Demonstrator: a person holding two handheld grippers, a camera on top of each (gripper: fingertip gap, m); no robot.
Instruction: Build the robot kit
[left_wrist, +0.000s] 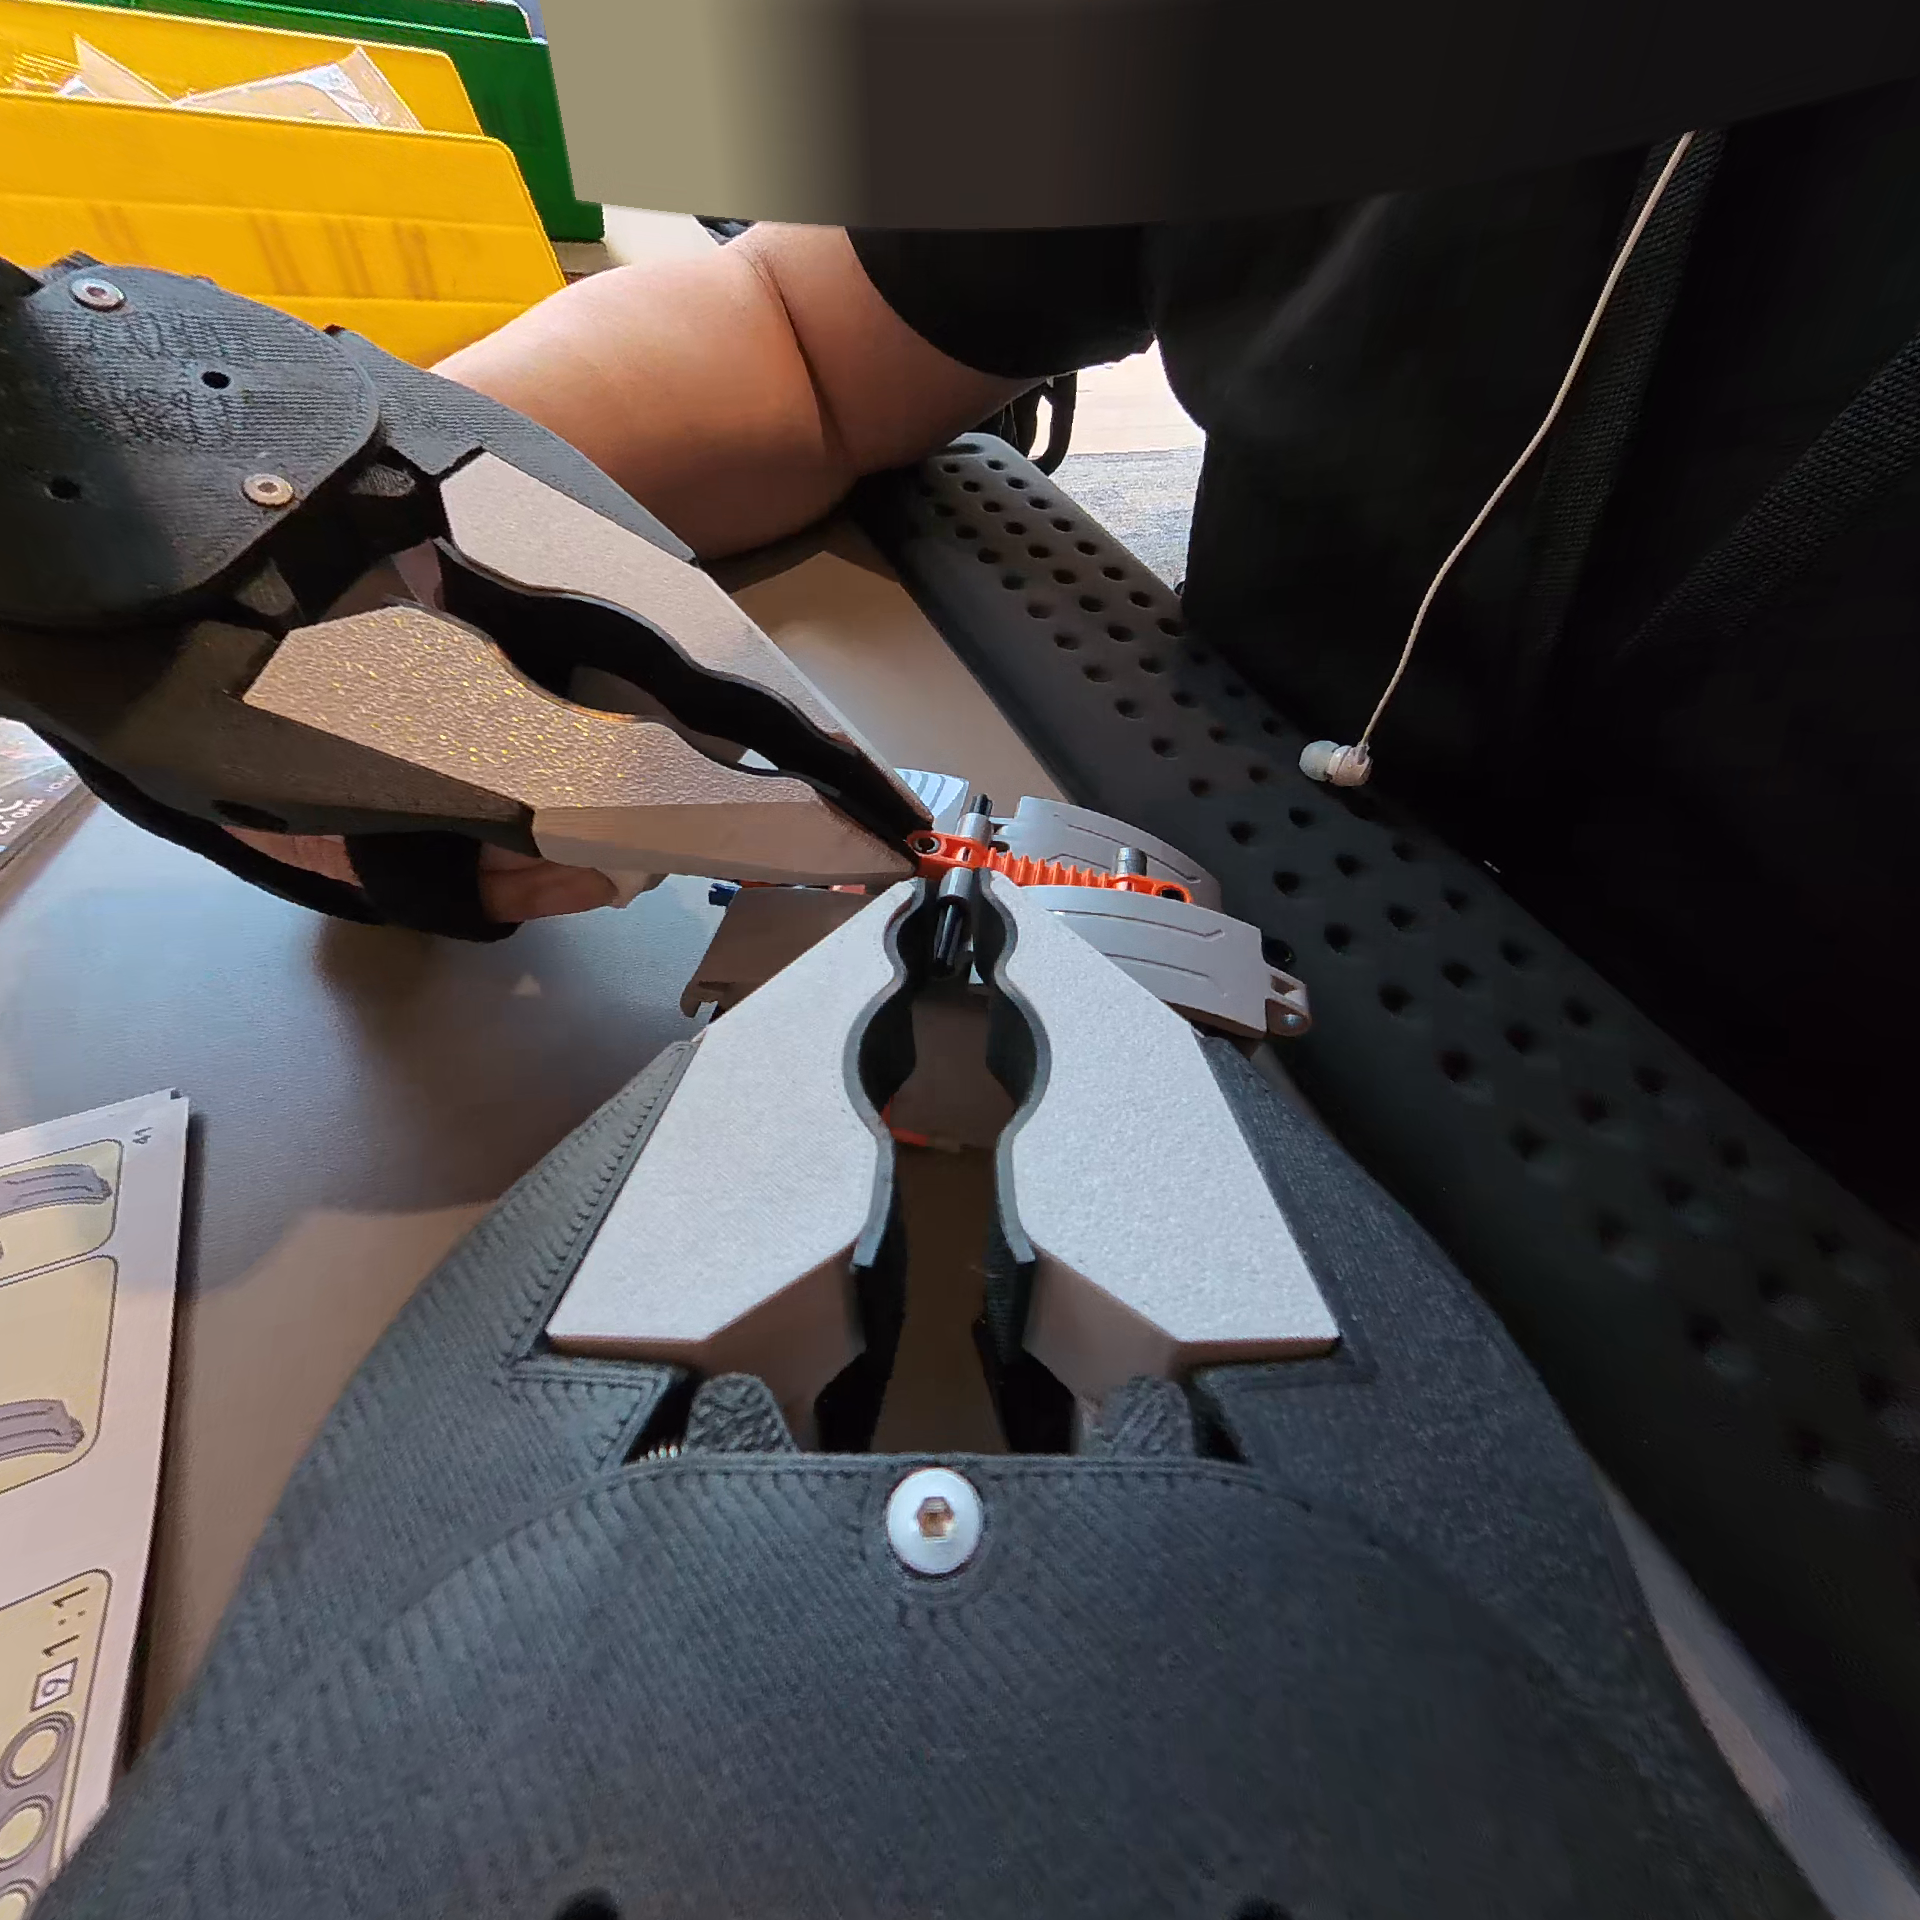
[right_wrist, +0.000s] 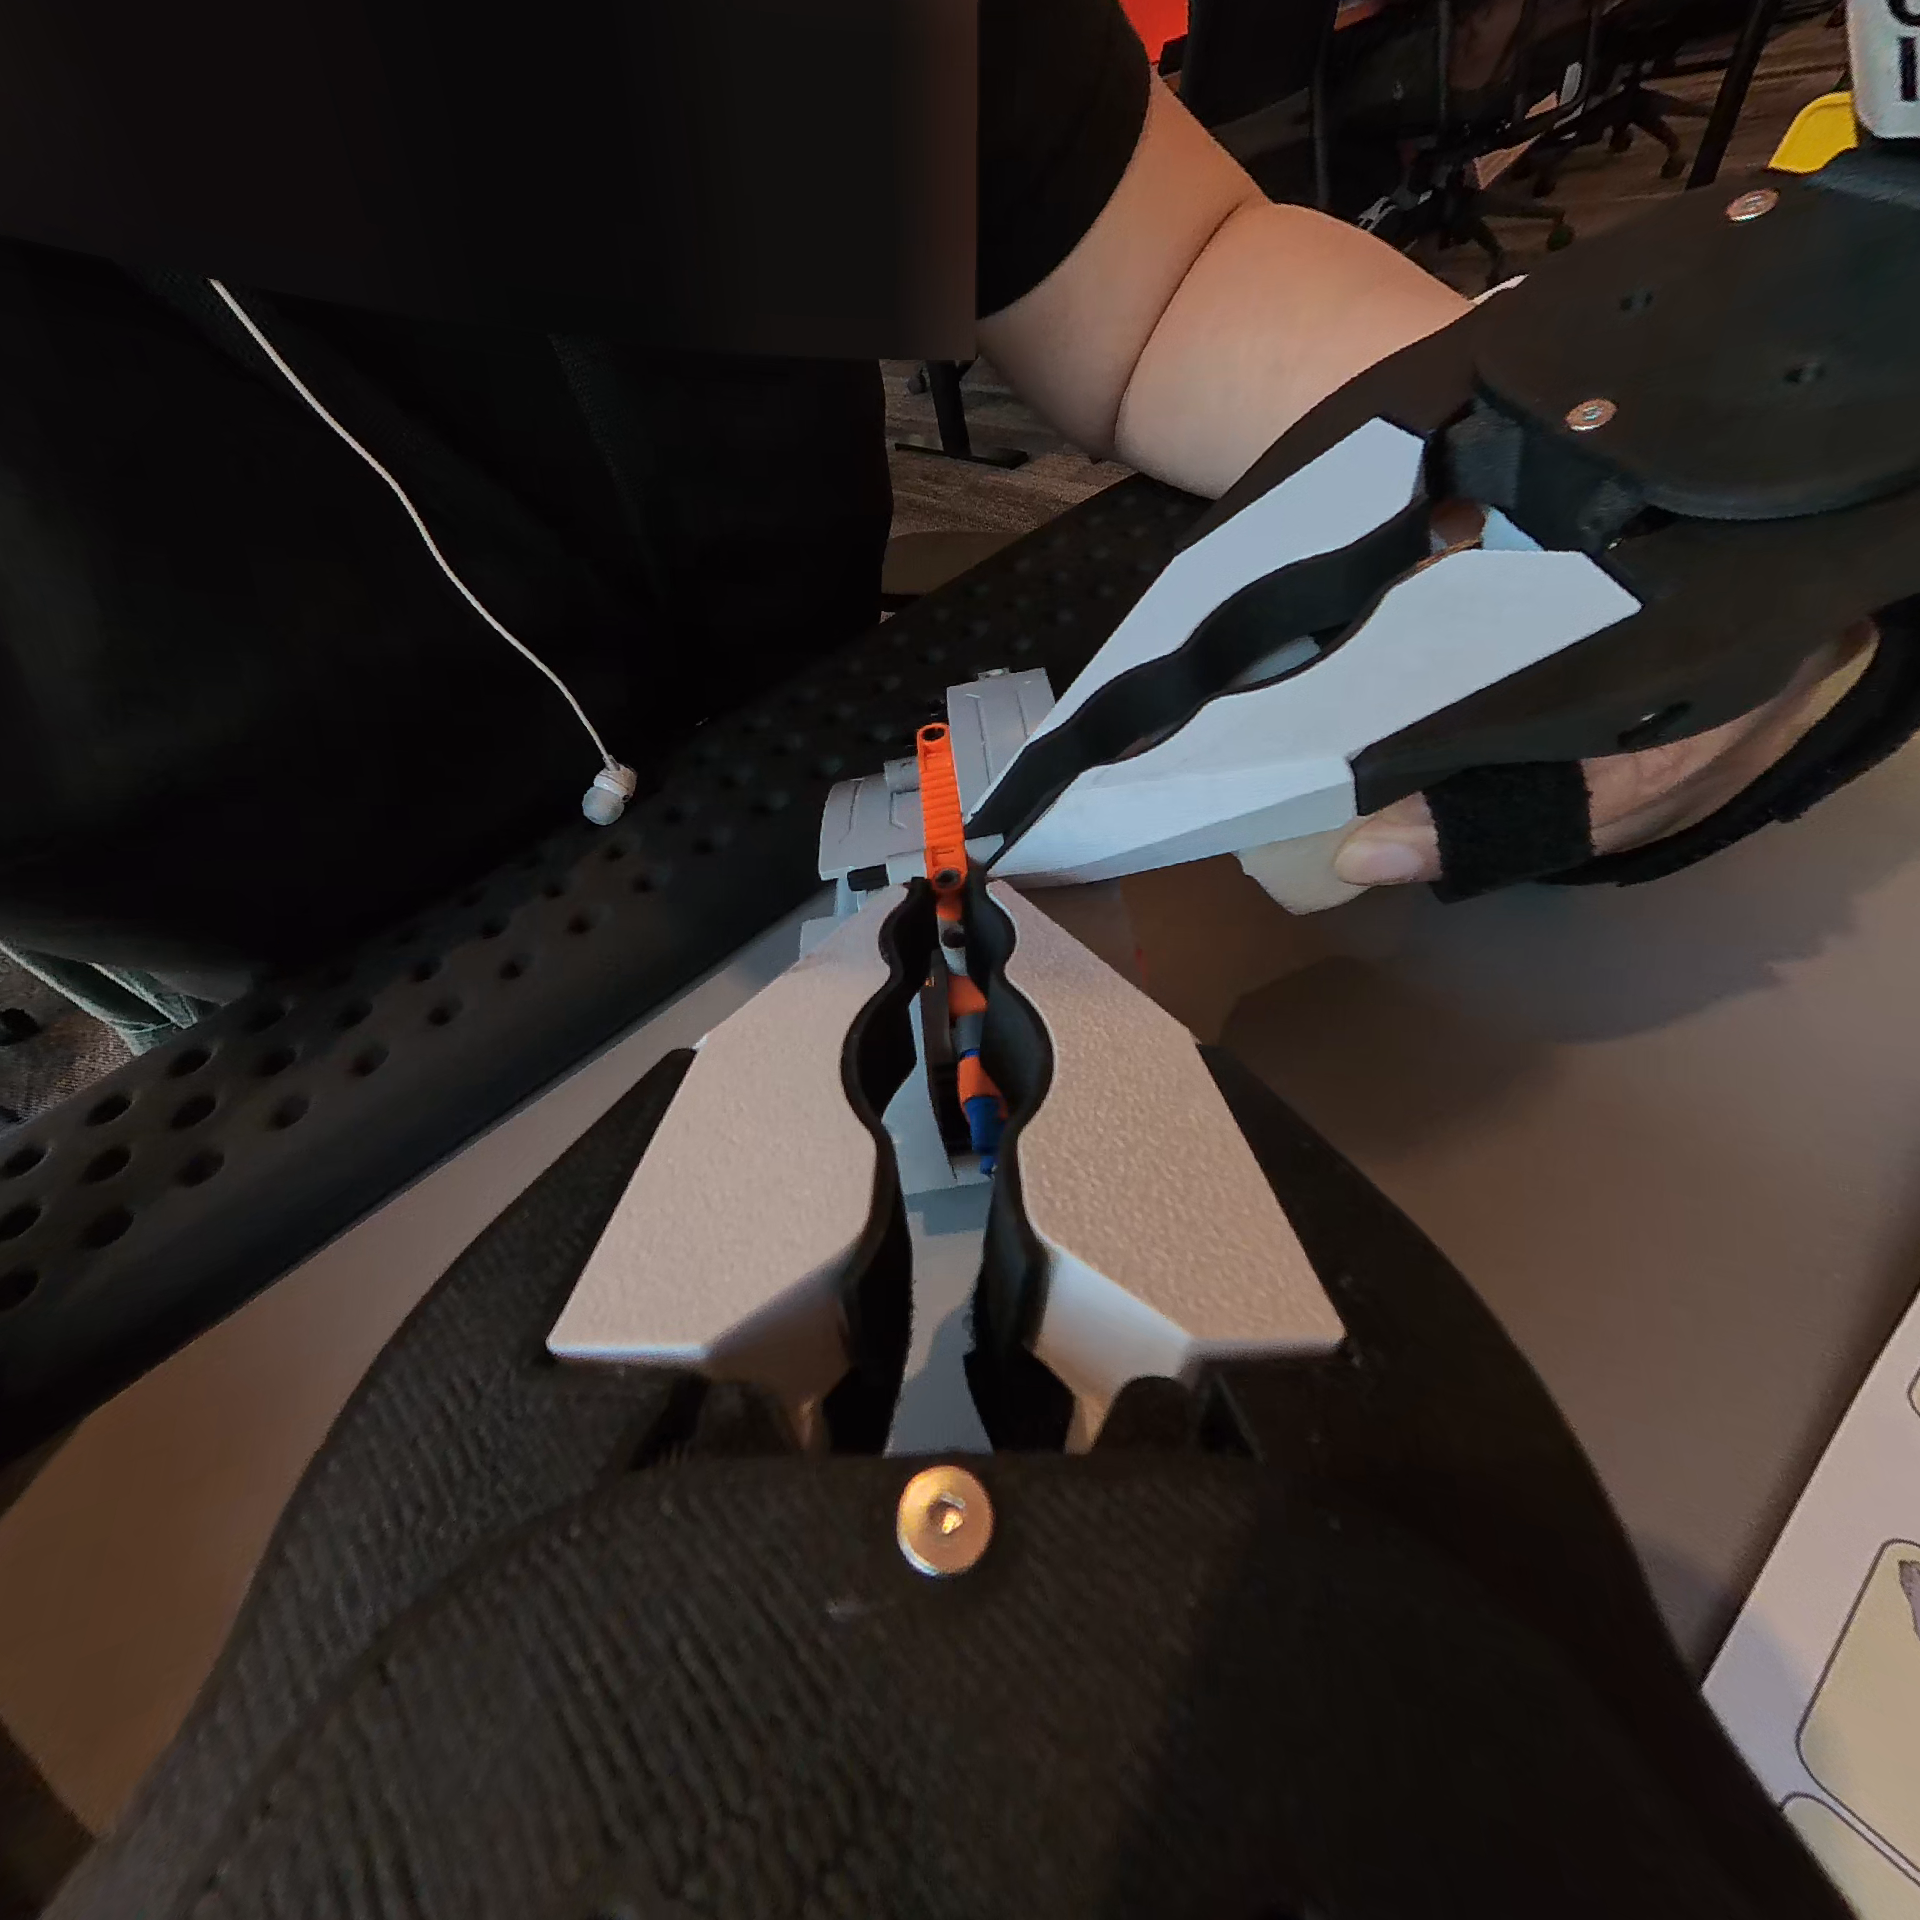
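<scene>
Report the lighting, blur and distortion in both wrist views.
Left wrist view: daylight-bright, wide-angle bowing at the edges, left gripper and orange toothed bar sharp, booklet soft at the frame edge. Right wrist view: dimmer and warmer, right gripper crisp, grey table carrying a soft shadow.

Both cameras sit low behind their own claws, close over the table, looking forward along the fingers. The 2 views face each other at an angle; each catches the opposite claw. Shared ground: the orange toothed bar at both claws' tips.
</scene>
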